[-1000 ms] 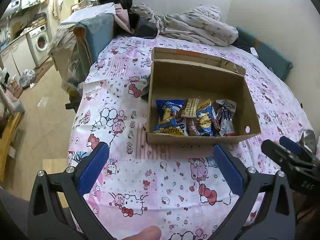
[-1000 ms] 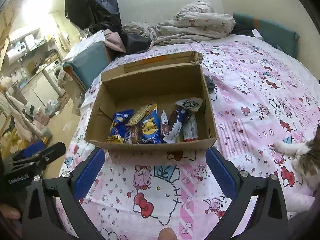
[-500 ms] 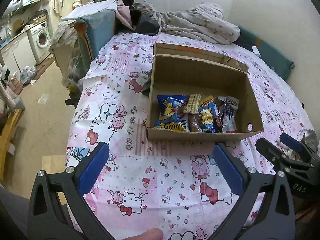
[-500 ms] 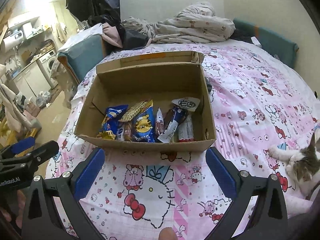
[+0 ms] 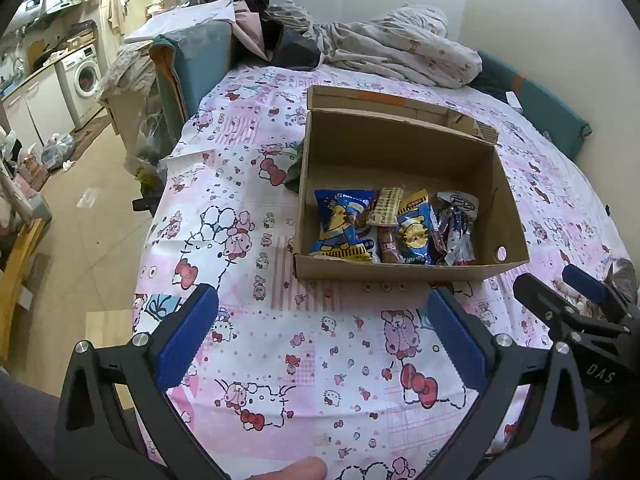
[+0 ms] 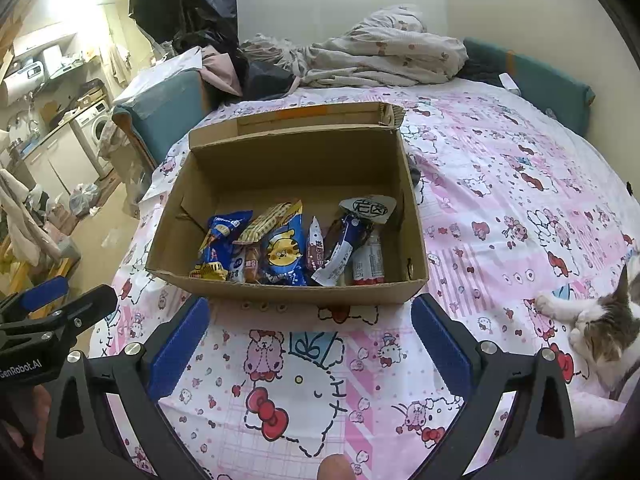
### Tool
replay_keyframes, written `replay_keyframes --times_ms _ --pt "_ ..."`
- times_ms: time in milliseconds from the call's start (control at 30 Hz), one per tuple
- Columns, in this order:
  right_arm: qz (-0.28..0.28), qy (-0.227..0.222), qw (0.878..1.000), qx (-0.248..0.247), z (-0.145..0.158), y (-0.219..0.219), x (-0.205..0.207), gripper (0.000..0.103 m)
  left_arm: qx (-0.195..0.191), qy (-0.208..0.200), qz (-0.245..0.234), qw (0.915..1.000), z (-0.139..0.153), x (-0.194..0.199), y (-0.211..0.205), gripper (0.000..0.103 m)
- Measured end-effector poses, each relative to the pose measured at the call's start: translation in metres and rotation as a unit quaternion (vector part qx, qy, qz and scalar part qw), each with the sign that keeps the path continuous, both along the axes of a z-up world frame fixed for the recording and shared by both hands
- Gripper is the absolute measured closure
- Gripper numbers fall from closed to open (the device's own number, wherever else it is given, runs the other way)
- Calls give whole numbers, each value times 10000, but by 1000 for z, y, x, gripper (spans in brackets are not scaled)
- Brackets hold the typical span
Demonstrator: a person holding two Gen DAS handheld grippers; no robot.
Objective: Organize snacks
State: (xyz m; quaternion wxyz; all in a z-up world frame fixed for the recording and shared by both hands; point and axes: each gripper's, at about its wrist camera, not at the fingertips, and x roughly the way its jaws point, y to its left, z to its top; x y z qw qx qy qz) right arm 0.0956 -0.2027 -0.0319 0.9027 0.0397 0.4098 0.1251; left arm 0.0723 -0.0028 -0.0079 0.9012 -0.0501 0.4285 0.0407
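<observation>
Two grippers hung spread and empty over the bedsheet point(image 5: 320, 344), short of the box point(image 5: 400, 270), and neither touched anything. Going left to right from the left gripper point(image 5: 320, 332): its jaws stood wide apart, and the box sat just ahead and a little to its right. The snacks point(image 5: 384, 228) lay inside, bunched against the near wall, with the blue bag point(image 5: 342, 224) furthest left, the striped pack point(image 5: 386, 206) and the tiger bag point(image 5: 416, 230) next, and the dark wrappers point(image 5: 456, 232) at the right end. The right gripper point(image 6: 310, 328), equally unclenched, faced the same box head-on. A cat point(image 6: 600, 328) lay off to its right, well clear of the box.

The packets appeared already gathered, so the step seemed to be tidying them or finishing. To do that well, I would lower one gripper over the near wall from above, pinch a single packet by its crimped edge, and keep the box from sliding on the soft sheet. The cat's paw point(image 6: 546, 304) could reach in, so the right side wanted watching.
</observation>
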Motion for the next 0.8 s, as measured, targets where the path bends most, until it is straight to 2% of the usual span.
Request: replay_keyframes --times_ms 800 --pt "-18 12 10000 5 0 0 0 0 18 37 66 10000 0 -1 5 0"
